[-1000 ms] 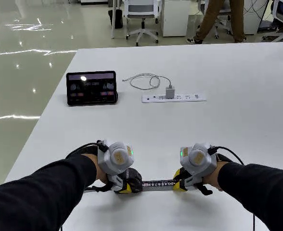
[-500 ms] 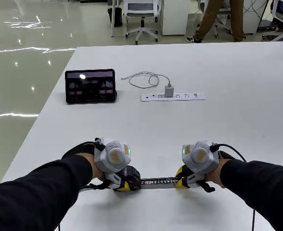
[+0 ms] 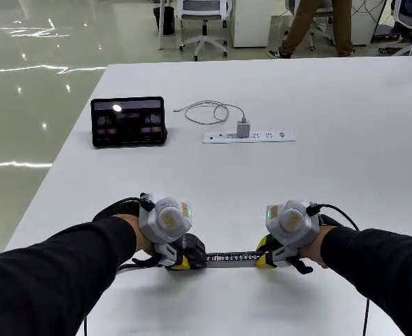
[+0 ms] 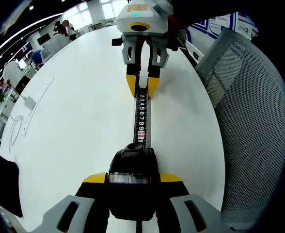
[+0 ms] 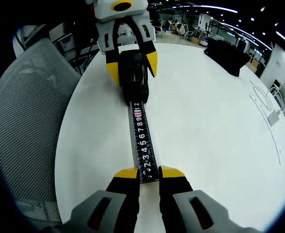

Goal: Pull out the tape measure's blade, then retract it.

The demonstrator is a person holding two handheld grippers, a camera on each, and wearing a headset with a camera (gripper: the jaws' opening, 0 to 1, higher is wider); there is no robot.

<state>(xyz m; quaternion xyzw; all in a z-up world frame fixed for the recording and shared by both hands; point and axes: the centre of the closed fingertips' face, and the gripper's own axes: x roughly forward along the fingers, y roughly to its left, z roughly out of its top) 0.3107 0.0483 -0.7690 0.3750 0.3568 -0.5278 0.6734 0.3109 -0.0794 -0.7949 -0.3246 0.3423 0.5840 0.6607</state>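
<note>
A black tape measure case rests on the white table, clamped between the yellow-tipped jaws of my left gripper; the left gripper view has the case close at the bottom. Its blade runs rightwards, about twelve centimetres drawn out, numbers readable on the blade and on the blade. My right gripper is shut on the blade's end, seen also as the right gripper opposite. From the right gripper view the case sits inside the left gripper.
A dark tablet stands at the table's back left. A white power strip with a plugged charger and a looped cable lies behind. A grey mesh chair is beside the table. Office chairs and a person's legs stand beyond the far edge.
The head camera has tilted, so the whole scene shifted up. The visible blade between the grippers looks about the same length, perhaps slightly longer; both grippers keep their holds.
</note>
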